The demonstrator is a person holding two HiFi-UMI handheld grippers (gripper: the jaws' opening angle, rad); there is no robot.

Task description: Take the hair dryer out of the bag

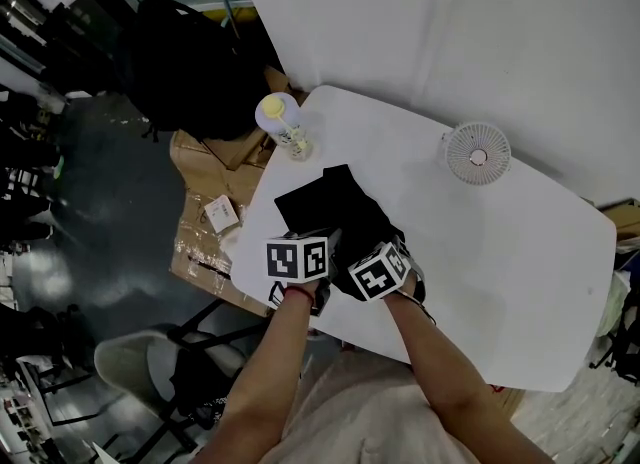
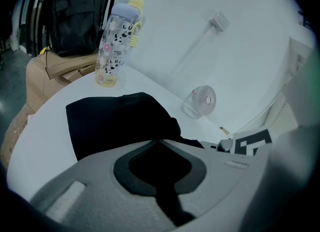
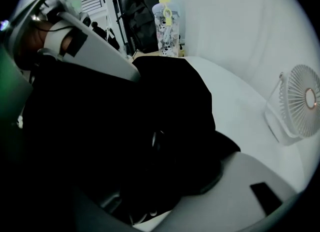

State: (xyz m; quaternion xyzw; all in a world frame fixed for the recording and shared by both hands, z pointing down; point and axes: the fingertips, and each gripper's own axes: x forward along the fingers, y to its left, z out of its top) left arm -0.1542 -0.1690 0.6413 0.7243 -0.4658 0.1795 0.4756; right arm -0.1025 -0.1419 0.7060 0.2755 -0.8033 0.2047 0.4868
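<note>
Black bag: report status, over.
Left claw shut on black bag edge. Right claw open amid bag folds. Hair dryer not in sight. Nothing in the way.

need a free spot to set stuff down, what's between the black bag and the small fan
Nothing: in the head view the white table is bare between the black bag and the small fan.

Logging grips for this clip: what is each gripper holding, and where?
Left gripper pinches the black bag at its near edge; right gripper open, holding nothing.
</note>
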